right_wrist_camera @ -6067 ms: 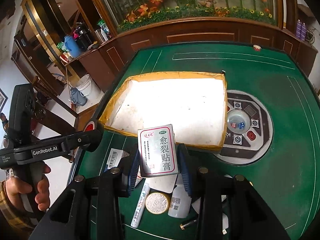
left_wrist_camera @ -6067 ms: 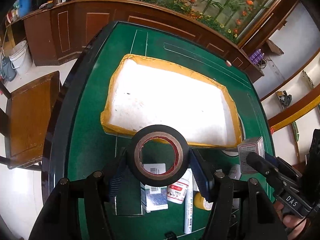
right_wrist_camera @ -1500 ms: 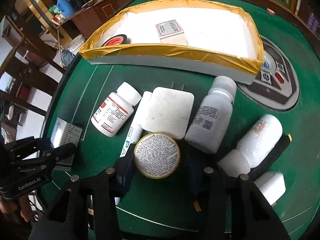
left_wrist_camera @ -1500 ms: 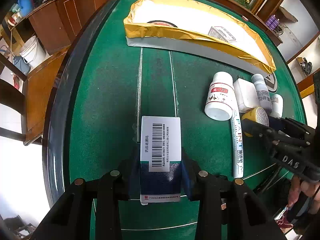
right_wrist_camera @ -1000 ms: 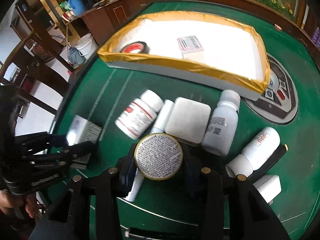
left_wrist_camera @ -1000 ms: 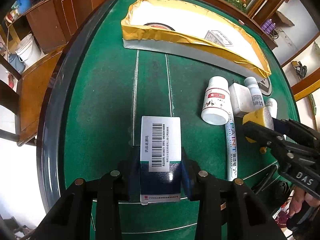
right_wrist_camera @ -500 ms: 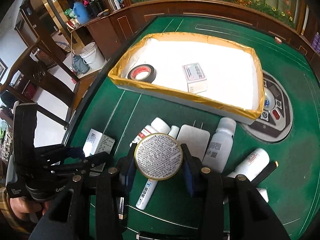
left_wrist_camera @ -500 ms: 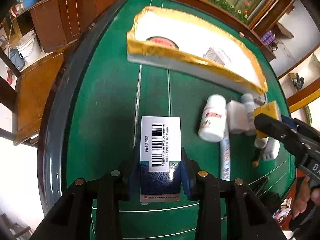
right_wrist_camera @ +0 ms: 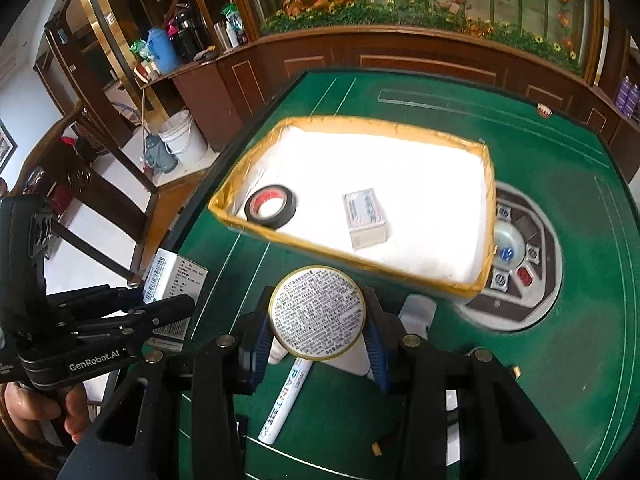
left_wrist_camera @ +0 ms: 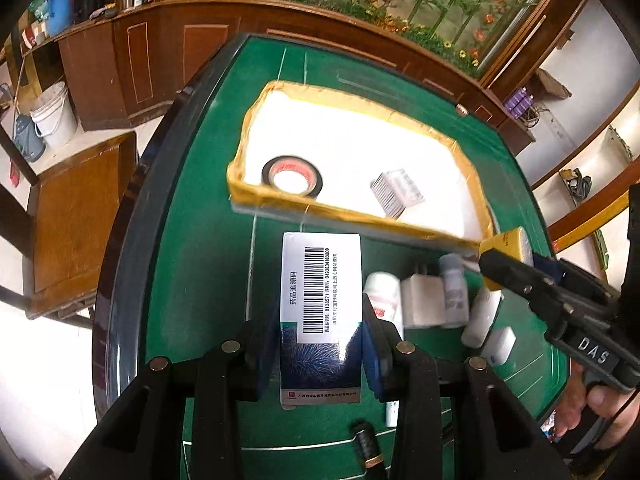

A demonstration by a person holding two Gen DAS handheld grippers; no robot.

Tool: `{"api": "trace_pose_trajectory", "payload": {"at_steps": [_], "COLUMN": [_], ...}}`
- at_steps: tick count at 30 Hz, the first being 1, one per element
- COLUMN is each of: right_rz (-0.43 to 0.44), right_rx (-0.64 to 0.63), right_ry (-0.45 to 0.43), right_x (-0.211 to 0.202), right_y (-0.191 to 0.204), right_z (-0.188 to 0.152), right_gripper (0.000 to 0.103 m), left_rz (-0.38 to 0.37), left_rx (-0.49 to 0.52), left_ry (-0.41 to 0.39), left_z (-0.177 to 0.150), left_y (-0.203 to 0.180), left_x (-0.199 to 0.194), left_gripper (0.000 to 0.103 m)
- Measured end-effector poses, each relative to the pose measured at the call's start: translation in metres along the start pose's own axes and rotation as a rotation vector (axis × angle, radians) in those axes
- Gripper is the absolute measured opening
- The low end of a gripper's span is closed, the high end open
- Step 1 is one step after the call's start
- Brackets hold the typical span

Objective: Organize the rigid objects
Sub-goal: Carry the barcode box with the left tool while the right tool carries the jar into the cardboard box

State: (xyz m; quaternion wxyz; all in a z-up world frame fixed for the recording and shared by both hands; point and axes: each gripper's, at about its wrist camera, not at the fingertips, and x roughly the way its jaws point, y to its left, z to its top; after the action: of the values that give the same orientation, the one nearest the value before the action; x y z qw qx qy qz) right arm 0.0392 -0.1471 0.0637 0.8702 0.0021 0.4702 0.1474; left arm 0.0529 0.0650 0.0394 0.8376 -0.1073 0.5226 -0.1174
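The bench (right_wrist_camera: 460, 92) is a rounded table topped with green felt, marked by thin white lines and edged in dark glossy trim, with a control panel (right_wrist_camera: 516, 264) sunk into its middle. On it sits the tray (right_wrist_camera: 348, 258), a shallow rectangular box with a bright white floor and walls wrapped in crinkled yellow tape. Inside lie a black tape roll (right_wrist_camera: 271, 205), flat on its side near the left corner, and a small white carton (right_wrist_camera: 365, 217) toward the middle, well apart.

The left gripper (left_wrist_camera: 320, 344) is clamped on a box (left_wrist_camera: 321, 304), a glossy cardboard carton with a barcode on white and a dark blue lower half, held in front of the tray's near wall. The right gripper (right_wrist_camera: 317, 322) is clamped on a tin (right_wrist_camera: 317, 313), a flat round one with a gold rim and a printed white face.

Below them, on the felt, lie white plastic bottles (left_wrist_camera: 454, 290), a white square adapter (left_wrist_camera: 422, 300) and a white paint marker (right_wrist_camera: 286, 402).
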Motion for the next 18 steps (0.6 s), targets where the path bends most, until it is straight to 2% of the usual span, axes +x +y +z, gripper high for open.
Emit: {"api": "trace_pose_trajectory", "payload": {"at_steps": [18], "right_rz": [-0.048], "right_rx": [0.019], "right_ry": [0.013], "right_x": [-0.007], "right_y": [-0.027], "right_z": [0.001], "right_gripper": [0.039], "left_rz": [-0.042], "left_rx": [0.002], "left_ry": [-0.01], "left_z": [0.021], "left_y": [-0.022], "left_x": [0.012], "left_gripper": [0.038]}}
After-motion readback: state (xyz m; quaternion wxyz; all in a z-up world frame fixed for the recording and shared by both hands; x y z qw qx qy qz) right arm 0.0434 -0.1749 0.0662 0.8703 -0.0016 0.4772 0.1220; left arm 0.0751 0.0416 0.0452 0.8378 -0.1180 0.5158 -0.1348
